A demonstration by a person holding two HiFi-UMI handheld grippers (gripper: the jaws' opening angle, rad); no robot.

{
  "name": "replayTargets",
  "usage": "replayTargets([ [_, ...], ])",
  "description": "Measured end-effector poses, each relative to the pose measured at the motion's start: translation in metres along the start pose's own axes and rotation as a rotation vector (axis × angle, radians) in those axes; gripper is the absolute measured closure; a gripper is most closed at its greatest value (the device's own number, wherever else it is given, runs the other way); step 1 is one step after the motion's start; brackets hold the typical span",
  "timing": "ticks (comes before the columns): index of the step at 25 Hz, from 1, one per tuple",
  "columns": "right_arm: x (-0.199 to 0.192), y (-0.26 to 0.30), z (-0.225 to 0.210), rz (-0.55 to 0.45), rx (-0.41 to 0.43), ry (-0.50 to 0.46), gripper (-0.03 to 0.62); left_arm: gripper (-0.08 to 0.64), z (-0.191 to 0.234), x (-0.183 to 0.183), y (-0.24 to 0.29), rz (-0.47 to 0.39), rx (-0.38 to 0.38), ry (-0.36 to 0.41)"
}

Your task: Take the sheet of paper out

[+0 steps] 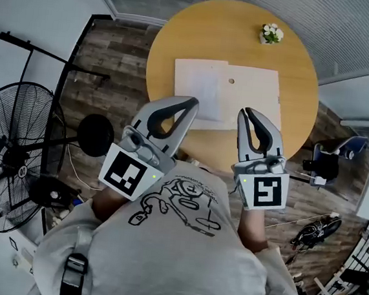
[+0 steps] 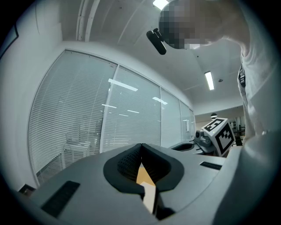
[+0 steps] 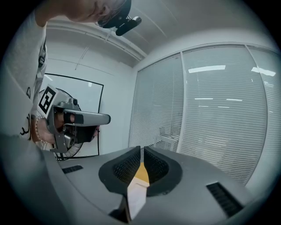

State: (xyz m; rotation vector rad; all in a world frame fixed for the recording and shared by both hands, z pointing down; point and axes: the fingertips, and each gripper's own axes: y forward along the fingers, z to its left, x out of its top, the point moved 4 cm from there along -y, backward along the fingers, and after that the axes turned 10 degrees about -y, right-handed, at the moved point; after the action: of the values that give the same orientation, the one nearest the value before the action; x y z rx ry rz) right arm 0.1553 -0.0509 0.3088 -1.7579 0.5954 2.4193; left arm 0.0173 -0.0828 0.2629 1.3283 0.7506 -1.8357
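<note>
Since both claws hang by the near edge of the round yellow wooden table (image 1: pixel 182 36), short of the paper, I judge the reach is still to be made. The left gripper (image 1: pixel 193 101) is clenched on nothing, tips meeting; the right gripper (image 1: pixel 246 111) stands a slit apart, empty. The white sheet of paper (image 1: pixel 200 90) lies flat mid-table, at the left of a cream flat envelope (image 1: pixel 256 95); whether it is tucked inside I can't tell. I'd pin the envelope with the right claw, widen the left, pinch the sheet's near corner and slide it leftward. The small pot of white flowers (image 1: pixel 271 33) at the far edge is well apart, and the black pedestal fan (image 1: pixel 15 153) on the floor at left blocks nothing.
</note>
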Motion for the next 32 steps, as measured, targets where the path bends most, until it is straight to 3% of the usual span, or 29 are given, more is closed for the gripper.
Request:
replayTargets([
  [4, -0.012, 0.011, 0.002, -0.019, 0.010, 0.005, 0.558, 0.540, 0.001, 0.000, -0.002, 0.003, -0.002, 0.002],
  [8, -0.035, 0.015, 0.004, 0.080, 0.022, 0.014, 0.555, 0.540, 0.001, 0.002, -0.005, 0.002, -0.002, 0.004],
  [32, -0.162, 0.067, 0.016, 0.311, 0.110, 0.048, 0.535, 0.540, 0.009, 0.003, -0.021, 0.000, 0.018, 0.001],
])
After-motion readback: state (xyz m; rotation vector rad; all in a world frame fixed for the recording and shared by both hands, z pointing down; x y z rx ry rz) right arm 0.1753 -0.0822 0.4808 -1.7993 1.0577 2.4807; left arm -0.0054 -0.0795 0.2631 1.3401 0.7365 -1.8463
